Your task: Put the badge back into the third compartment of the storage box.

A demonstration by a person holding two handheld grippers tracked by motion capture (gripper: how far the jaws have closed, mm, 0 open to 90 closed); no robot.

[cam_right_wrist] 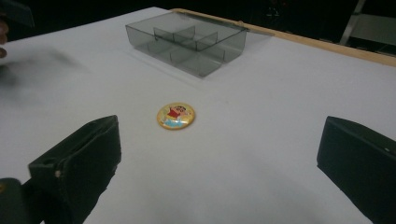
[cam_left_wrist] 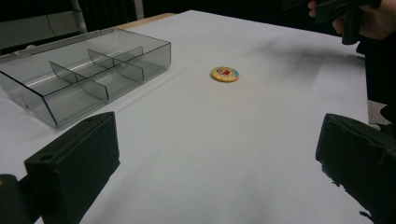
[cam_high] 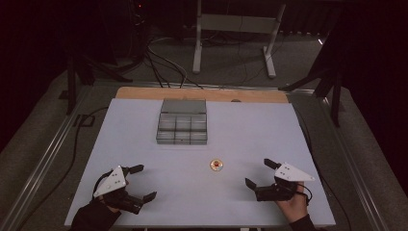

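Observation:
A small round yellow badge (cam_high: pixel 216 165) with a red cartoon figure lies flat on the white table, nearer the front than the middle. Behind it stands a clear grey plastic box (cam_high: pixel 182 128) with several compartments, all looking empty. My left gripper (cam_high: pixel 143 182) rests at the front left, open, nothing between its jaws. My right gripper (cam_high: pixel 260 173) sits at the front right, open too, its jaws pointing toward the badge (cam_right_wrist: pixel 175 115). The left gripper view shows the badge (cam_left_wrist: pixel 224 73) ahead and the box (cam_left_wrist: pixel 88 74) to its left. In the right gripper view the box (cam_right_wrist: pixel 187 41) stands beyond the badge.
The white table top (cam_high: pixel 250 125) ends in a wooden strip (cam_high: pixel 202 94) at the back. Metal rails run along both sides. Cables and a grey stand (cam_high: pixel 235 29) are on the floor behind. A person's hand with the right gripper (cam_left_wrist: pixel 348 16) shows far off in the left gripper view.

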